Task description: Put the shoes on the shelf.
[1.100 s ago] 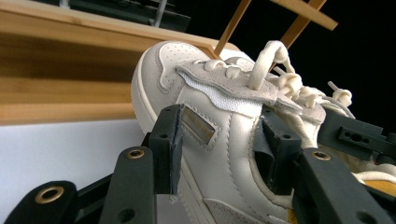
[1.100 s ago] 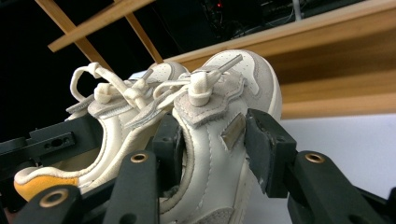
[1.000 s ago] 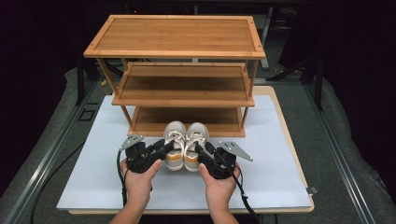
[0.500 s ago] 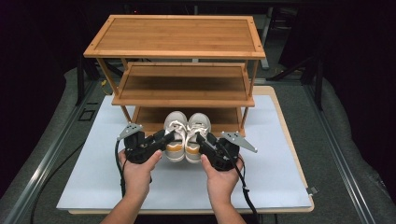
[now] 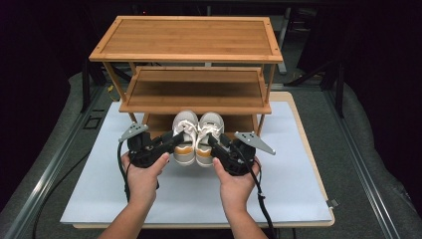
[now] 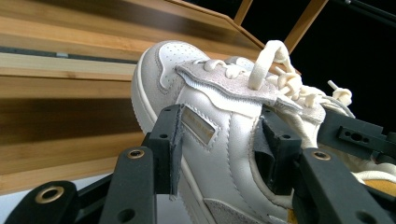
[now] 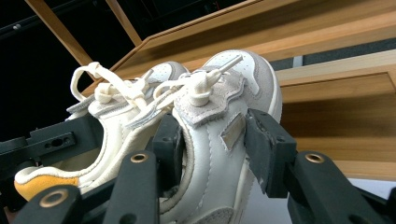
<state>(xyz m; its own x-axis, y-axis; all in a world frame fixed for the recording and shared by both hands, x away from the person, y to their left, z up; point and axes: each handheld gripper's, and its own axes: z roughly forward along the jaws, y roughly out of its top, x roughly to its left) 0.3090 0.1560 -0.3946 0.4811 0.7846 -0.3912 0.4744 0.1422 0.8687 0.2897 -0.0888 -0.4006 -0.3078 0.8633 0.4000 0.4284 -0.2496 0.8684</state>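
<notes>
A pair of white sneakers with cream laces and orange heels hangs side by side in front of the wooden shoe rack (image 5: 191, 52). My left gripper (image 5: 171, 141) is shut on the left sneaker (image 5: 183, 133), with one jaw on its outer side and the other inside the collar. In the left gripper view the left gripper (image 6: 219, 149) clamps that sneaker's (image 6: 210, 93) side wall. My right gripper (image 5: 215, 143) is shut on the right sneaker (image 5: 209, 130) in the same way. In the right gripper view the right gripper (image 7: 212, 149) pinches the right sneaker (image 7: 233, 88) below its tongue. Both toes point toward the rack.
The rack has three bamboo shelves: top, middle shelf (image 5: 196, 92) and a bottom shelf (image 5: 244, 122) just behind the sneakers. It stands on a white mat (image 5: 293, 169) over a wooden tabletop. A metal rail (image 5: 45, 169) runs along the left. Cables trail from both grippers.
Both hands have risen together, lifting the pair of sneakers off the mat. The sneakers now sit higher against the rack's lower shelves. Both grips are unchanged.
</notes>
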